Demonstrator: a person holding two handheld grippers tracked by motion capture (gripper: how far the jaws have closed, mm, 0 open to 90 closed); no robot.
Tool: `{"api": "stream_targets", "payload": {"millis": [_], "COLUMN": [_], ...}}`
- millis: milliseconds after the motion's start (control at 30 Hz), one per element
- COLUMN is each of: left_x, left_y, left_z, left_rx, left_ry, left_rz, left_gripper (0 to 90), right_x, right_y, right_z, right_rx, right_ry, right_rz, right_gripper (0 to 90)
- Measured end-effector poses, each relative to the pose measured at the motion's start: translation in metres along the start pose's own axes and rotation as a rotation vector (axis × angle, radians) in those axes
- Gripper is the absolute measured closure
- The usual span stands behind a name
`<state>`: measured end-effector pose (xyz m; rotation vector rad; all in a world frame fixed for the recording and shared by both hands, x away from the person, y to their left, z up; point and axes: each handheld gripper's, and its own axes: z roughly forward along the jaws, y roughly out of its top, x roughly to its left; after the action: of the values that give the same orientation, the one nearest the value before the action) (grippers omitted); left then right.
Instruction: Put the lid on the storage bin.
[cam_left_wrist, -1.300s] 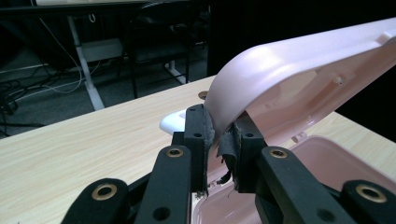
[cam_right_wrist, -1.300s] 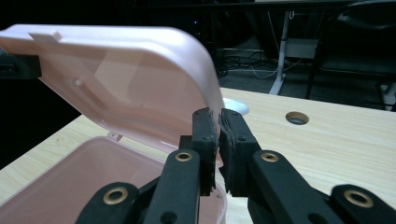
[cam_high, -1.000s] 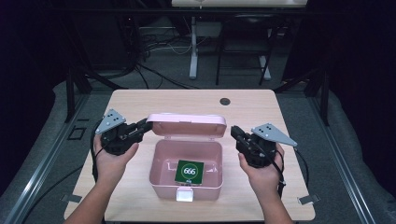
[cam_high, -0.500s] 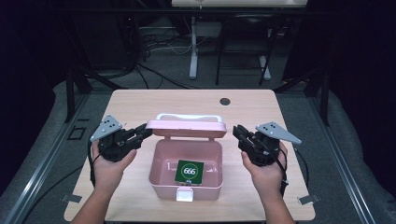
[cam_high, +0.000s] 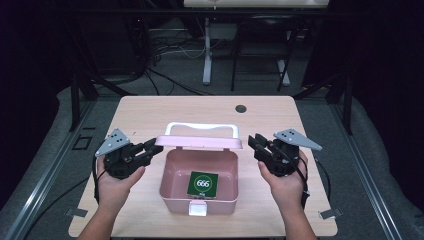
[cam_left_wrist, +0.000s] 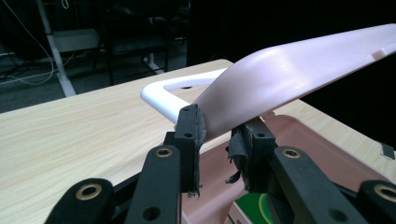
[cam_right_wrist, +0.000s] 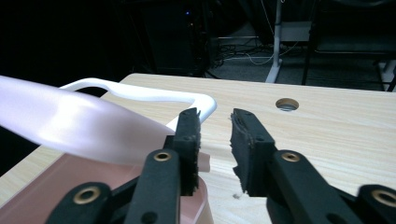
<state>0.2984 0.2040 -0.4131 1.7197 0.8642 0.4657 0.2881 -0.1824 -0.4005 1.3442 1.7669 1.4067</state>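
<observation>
Grippers (cam_high: 150, 148) (cam_high: 255, 145) flanking lid (cam_high: 200, 142)

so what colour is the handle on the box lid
White, on the pale pink lid; the handle shows best in the high view.

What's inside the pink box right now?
In the pink box, a green card with a white-ringed "666" lies flat on the floor. The raised lid hides the rear strip along the hinge; the front wall hides the near floor edge.
</observation>
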Motion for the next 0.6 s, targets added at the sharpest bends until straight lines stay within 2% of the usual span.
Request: {"api": "stream_targets", "payload": {"millis": [333, 600], "left_x": [-0.005, -0.009], "left_y": [-0.008, -0.016], "left_z": [-0.005, -0.009], "left_rx": [0.019, 0.041], "left_ry": [-0.009, -0.01], "left_rz": [0.008, 0.015], "left_gripper": [68.1, 67.9], "right_x": [0.0, 0.002], "right_y": [0.004, 0.006], "right_z": [0.004, 0.011], "right_rx": [-0.004, 0.0], "right_ry": [0.012, 0.016], "right_rz": [-0.006, -0.011], "right_gripper": [50.8, 45.3]}}
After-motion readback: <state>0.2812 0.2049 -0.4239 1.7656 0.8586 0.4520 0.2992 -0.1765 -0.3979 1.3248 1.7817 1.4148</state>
